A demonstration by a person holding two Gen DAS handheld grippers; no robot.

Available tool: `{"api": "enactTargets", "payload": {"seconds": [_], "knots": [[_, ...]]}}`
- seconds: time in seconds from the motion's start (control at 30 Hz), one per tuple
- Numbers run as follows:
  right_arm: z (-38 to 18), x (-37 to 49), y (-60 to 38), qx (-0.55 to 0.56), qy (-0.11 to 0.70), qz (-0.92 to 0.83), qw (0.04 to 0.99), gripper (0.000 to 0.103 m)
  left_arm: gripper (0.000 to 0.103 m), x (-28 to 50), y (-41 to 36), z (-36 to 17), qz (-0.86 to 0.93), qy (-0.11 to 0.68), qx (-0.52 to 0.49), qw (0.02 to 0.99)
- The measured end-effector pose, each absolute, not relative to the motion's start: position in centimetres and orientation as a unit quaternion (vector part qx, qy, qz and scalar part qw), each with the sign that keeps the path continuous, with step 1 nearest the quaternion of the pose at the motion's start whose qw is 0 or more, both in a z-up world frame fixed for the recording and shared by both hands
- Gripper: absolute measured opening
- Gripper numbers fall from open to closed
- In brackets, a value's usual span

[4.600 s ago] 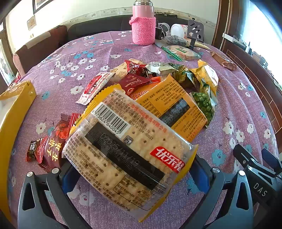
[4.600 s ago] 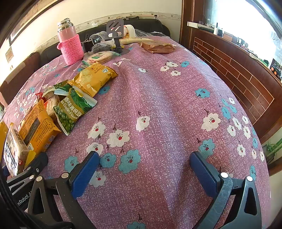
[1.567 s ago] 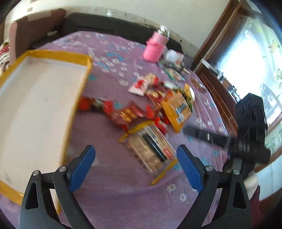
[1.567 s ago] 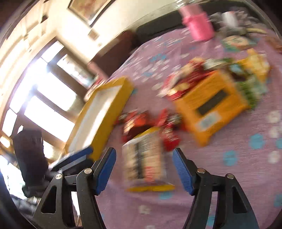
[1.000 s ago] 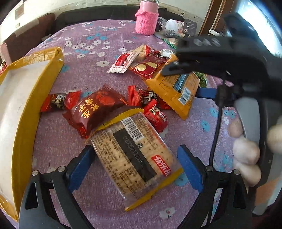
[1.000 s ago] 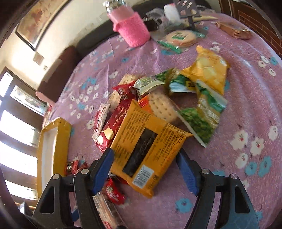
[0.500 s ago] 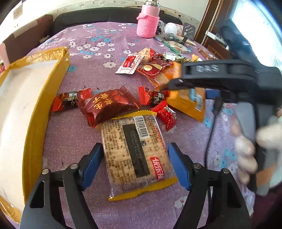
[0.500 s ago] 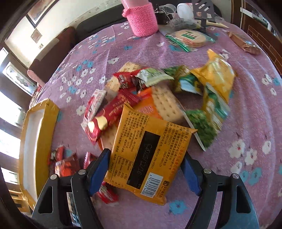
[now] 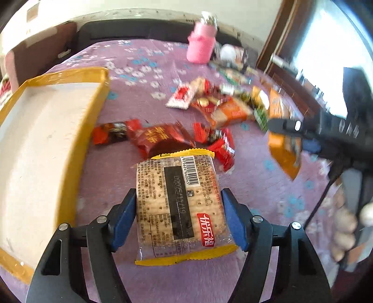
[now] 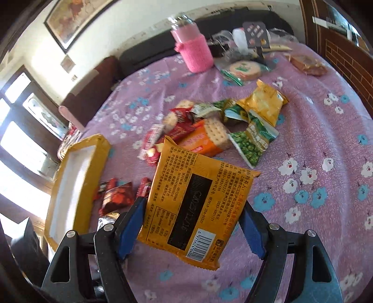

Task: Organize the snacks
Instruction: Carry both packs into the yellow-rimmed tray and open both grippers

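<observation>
**Both grippers holding cracker packs**

Left wrist view: the left gripper point(image 9: 178, 209) has its fingers clamped on the clear cracker pack point(image 9: 180, 207), above the tabletop point(image 9: 268, 198) beside the yellow tray point(image 9: 93, 116) (view is pretty blurry).

Right wrist view: the right gripper point(image 10: 193, 223) has its fingers squeezed on the orange cracker pack point(image 10: 193, 200), lifted over the tabletop near the loose snack pile point(image 10: 221, 121).

Purple floral tablecloth point(image 10: 314, 144) under bright daylight, dark sofa point(image 10: 233, 30) along the far cream wall point(image 10: 130, 25), framed picture point(image 10: 70, 21) far left, brick-patterned wood panelling point(image 10: 345, 56) right, glaring windows point(image 10: 16, 149) left.
</observation>
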State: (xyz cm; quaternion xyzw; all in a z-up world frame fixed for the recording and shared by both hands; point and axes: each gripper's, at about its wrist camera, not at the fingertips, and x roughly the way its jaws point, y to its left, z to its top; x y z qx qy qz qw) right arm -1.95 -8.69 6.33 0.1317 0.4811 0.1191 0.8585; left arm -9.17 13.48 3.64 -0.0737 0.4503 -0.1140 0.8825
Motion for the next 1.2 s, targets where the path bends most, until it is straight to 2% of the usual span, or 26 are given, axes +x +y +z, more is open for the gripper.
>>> {"api": "enactTargets", "payload": {"seconds": [0.23, 0.47, 0.8, 0.87, 0.9, 0.93, 1.03, 1.2], "knots": [[9.5, -4.1, -2.6, 0.114, 0.462, 0.186, 0.86, 0.078, 0.071, -11.9, 20.6, 7.9, -0.068, 0.395, -0.115, 0.909], [11.5, -5.7, 8.2, 0.076, 0.457, 0.294, 0.836, 0.078, 0.071, -12.7, 30.2, 8.6, 0.032, 0.379, -0.129, 0.916], [7.2, -5.5, 21.9, 0.002, 0.49, 0.349, 0.799, 0.077, 0.07, -10.2, 37.1, 5.3, 0.095, 0.42, -0.12, 0.894], [6.0, -5.0, 22.8, -0.006, 0.494, 0.344, 0.799, 0.065, 0.07, -10.2, 37.4, 4.8, 0.088, 0.426, -0.127, 0.891], [5.4, -4.7, 23.2, -0.01, 0.501, 0.341, 0.795, 0.051, 0.07, -10.2, 37.5, 4.5, 0.082, 0.429, -0.134, 0.889], [4.5, -4.3, 23.4, -0.013, 0.513, 0.336, 0.79, 0.048, 0.07, -10.1, 37.5, 4.4, 0.081, 0.432, -0.132, 0.888], [2.8, -4.1, 23.9, -0.018, 0.527, 0.327, 0.784, 0.047, 0.07, -10.1, 37.8, 4.2, 0.08, 0.434, -0.138, 0.887], [3.5, -5.0, 23.8, -0.027, 0.507, 0.336, 0.793, 0.05, 0.07, -11.1, 38.7, 5.1, 0.076, 0.415, -0.171, 0.89]]}}
